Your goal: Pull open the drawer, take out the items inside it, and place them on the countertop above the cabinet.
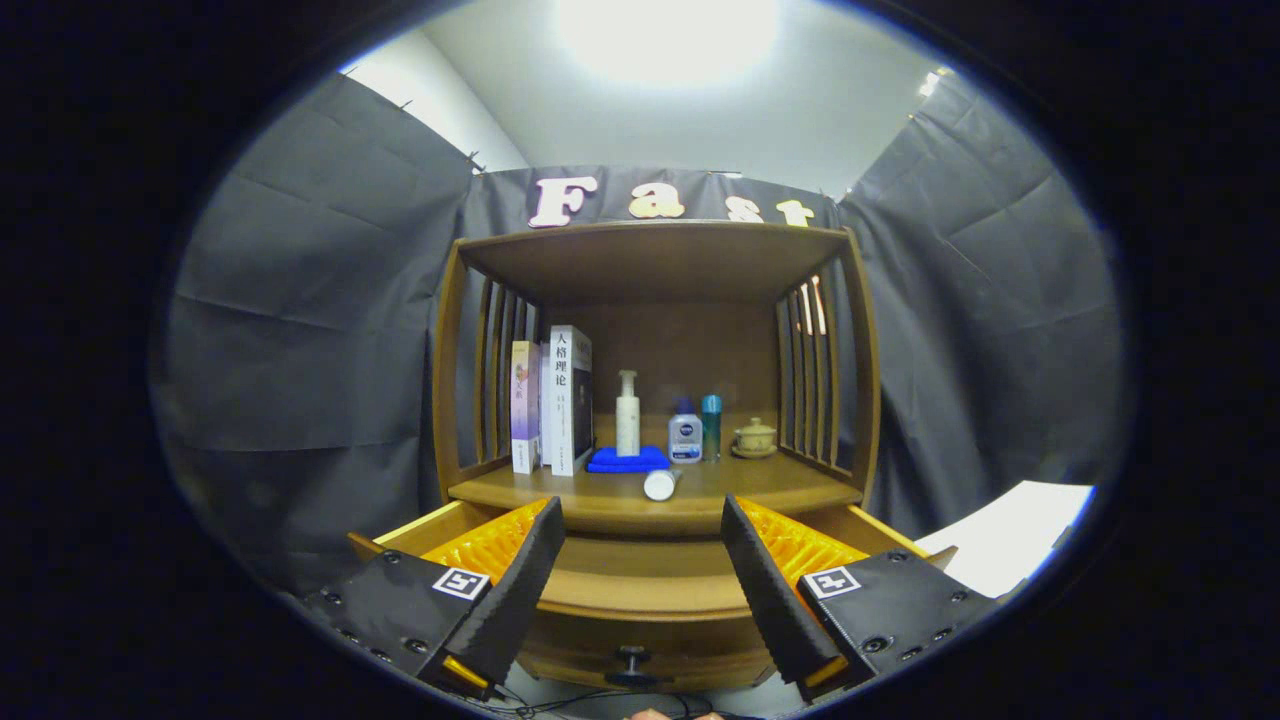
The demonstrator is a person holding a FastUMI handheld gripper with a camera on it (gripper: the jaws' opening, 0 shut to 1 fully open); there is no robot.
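Wooden drawer (640, 590) pulled open under the countertop (600, 495); gripper (640, 560) hangs over it, fingers spread wide, empty. White tube (660, 484) lies beyond, near the counter's front edge.

Countertop (600, 495): books (552, 400), cloth (628, 460), bottles (685, 432), jar (754, 437), toppled tube (661, 484).

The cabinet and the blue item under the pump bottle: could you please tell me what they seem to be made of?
The cabinet looks like wood with a smooth brown satin finish; faint grain and a soft sheen show on its countertop. The blue item looks like soft folded cloth, matte with rounded edges, though foam is possible. The pump bottle on it seems glossy plastic. The hand-held gripper is open, holding nothing.
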